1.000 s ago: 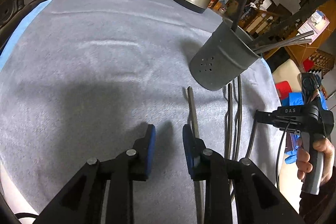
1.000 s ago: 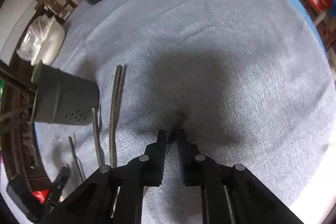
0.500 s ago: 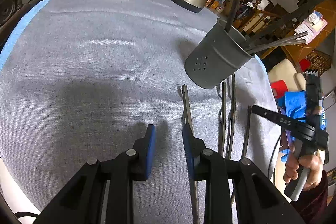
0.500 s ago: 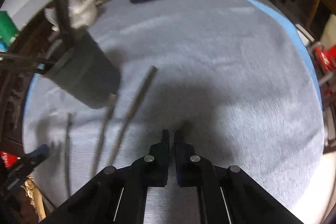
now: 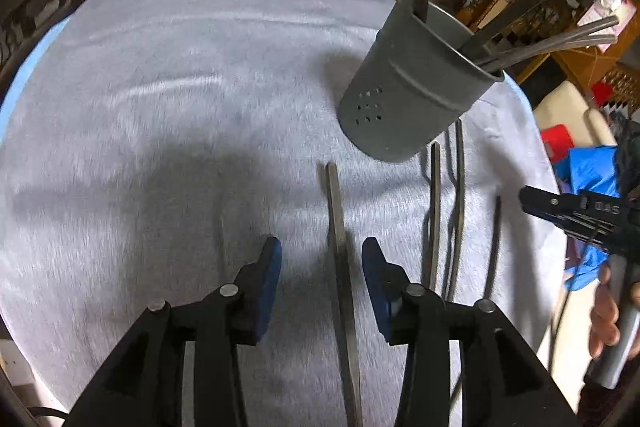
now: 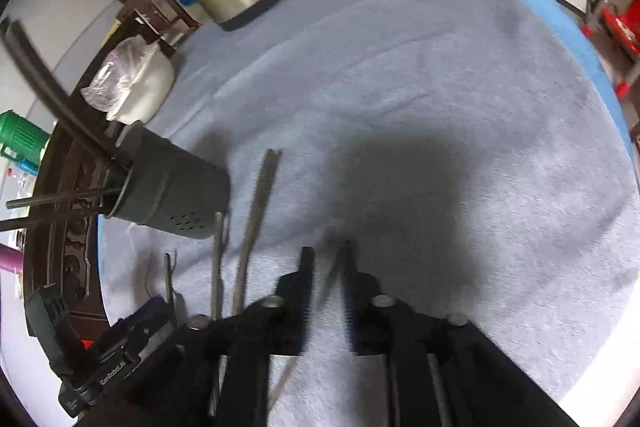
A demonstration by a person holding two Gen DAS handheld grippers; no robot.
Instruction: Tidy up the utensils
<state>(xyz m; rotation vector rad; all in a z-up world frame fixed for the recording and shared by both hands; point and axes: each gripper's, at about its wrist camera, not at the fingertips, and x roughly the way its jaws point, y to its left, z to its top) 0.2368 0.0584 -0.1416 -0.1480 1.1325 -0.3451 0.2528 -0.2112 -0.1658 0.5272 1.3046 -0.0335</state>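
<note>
Left tongs (image 5: 321, 259) are opening astride a flat utensil (image 5: 338, 227), pads clear of it. Right tongs (image 6: 328, 261) are opening, a thin utensil tip between them, contact unclear.

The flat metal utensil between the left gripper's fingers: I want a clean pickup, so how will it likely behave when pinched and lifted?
The flat metal utensil looks thin and rigid, so probably stiff. Lying flat on the grey cloth, its low edges may slip from the left gripper, whose jaws are opening around it. Being long, it may tilt if pinched off-centre.
</note>
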